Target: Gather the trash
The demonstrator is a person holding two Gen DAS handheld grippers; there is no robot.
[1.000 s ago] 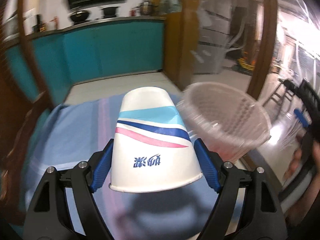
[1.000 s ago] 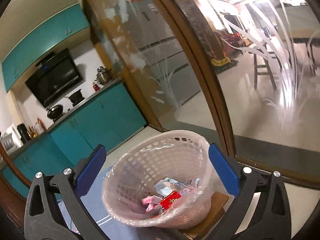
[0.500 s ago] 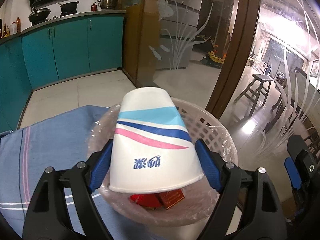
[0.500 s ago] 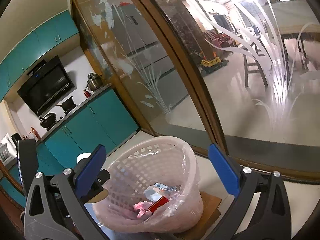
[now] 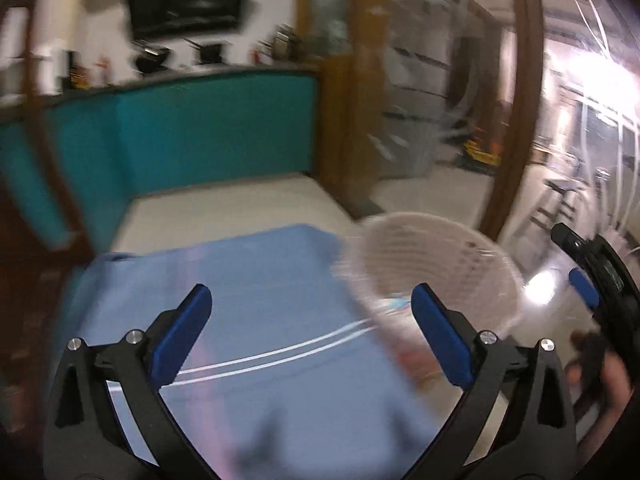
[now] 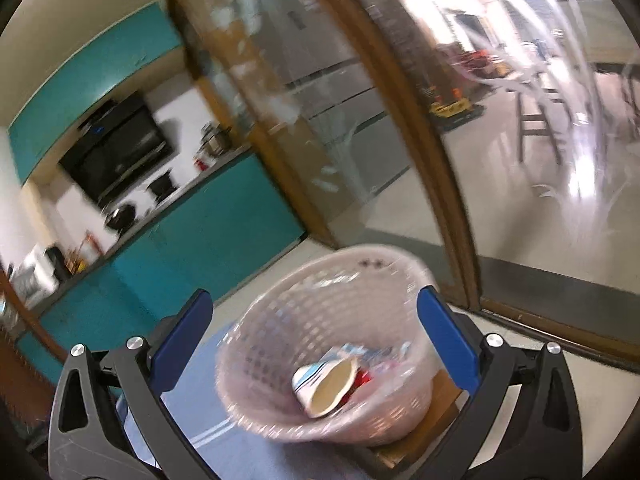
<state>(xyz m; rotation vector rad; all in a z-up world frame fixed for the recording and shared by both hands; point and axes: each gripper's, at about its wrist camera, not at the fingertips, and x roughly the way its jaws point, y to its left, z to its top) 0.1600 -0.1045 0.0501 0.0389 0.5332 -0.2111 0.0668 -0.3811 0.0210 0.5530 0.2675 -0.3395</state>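
A pale pink plastic basket [image 6: 280, 320] lined with a clear bag stands at the table's corner. A white paper cup [image 6: 326, 386] with blue and pink stripes lies on its side inside it, among red wrappers. My right gripper [image 6: 316, 338] is open and empty, its fingers either side of the basket in the view. My left gripper [image 5: 310, 334] is open and empty over the blue tablecloth [image 5: 240, 292], left of the basket [image 5: 460, 256]. The right gripper [image 5: 596, 280] shows at the far right of the blurred left wrist view.
Teal cabinets [image 5: 208, 128] run along the back. A wood-framed glass partition [image 6: 424, 132] stands just behind the basket. The basket rests on a brown wooden block [image 6: 424, 424] at the table's edge, with tiled floor [image 5: 224, 208] beyond.
My left gripper opened and dropped the paper cup into the basket, then swung back left over the tablecloth. The right gripper stayed open near the basket.
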